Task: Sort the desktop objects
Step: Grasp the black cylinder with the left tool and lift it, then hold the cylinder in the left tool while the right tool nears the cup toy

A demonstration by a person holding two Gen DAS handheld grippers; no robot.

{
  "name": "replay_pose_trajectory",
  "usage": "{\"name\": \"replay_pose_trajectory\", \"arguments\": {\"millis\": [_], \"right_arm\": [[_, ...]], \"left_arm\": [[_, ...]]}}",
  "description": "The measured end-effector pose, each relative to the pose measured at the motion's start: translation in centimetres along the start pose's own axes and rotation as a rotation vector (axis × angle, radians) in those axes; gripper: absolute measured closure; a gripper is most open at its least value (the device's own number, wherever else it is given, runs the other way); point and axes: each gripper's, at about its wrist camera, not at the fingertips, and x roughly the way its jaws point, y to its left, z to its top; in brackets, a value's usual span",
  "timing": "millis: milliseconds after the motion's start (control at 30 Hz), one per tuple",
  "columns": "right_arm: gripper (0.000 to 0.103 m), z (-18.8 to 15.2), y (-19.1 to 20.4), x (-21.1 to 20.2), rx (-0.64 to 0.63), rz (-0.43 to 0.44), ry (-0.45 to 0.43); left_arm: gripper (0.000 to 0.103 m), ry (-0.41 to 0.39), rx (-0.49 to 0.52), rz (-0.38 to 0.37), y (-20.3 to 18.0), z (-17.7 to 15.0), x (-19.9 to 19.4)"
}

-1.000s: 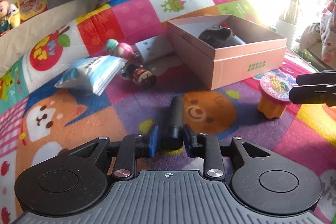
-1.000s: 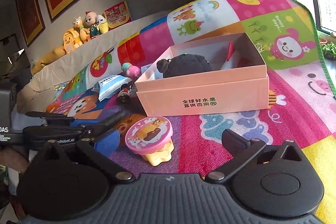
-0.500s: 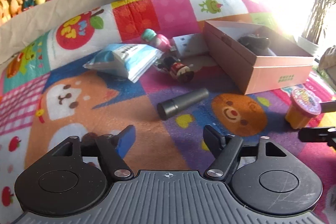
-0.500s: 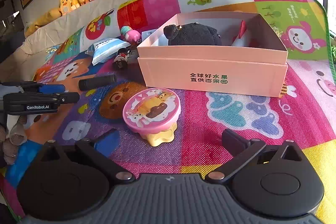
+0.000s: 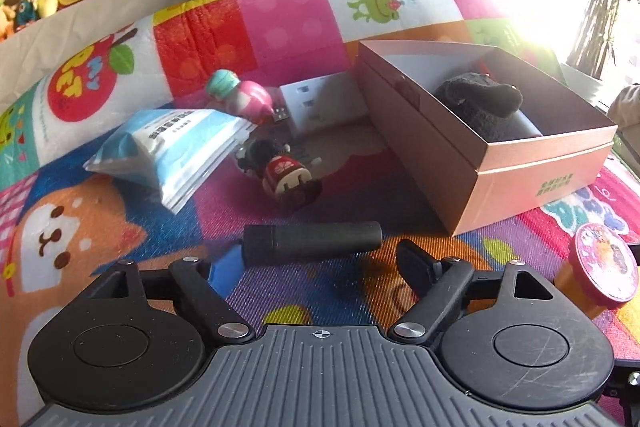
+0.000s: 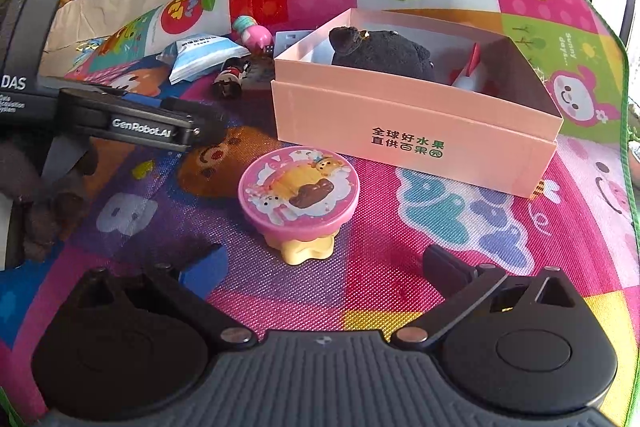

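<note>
colourful cartoon play mat (image 5: 280, 39) under scattered toys
left tool (image 5: 310, 263) gapes empty behind the black cylinder (image 5: 312, 240); right tool (image 6: 320, 267) gapes empty before the pink-lidded cup (image 6: 299, 193).

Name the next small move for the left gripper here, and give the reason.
Probably ease the left gripper forward and down so its open fingers straddle the black cylinder. The cylinder lies crosswise on the mat just ahead of the fingers, ungripped, while the pink box already holds a dark plush toy, so this looks like the nearest thing left to sort.
</note>
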Motion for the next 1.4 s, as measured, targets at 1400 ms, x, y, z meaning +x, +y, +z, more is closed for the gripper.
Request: {"name": "replay_pose_trajectory", "arguments": {"millis": [1400], "right_arm": [[0.015,1.6,1.9,-2.2,-0.042,-0.027,-0.155]], "left_arm": [[0.009,-0.022,-0.026,-0.053,-0.2,-7.0,-9.2]]}}
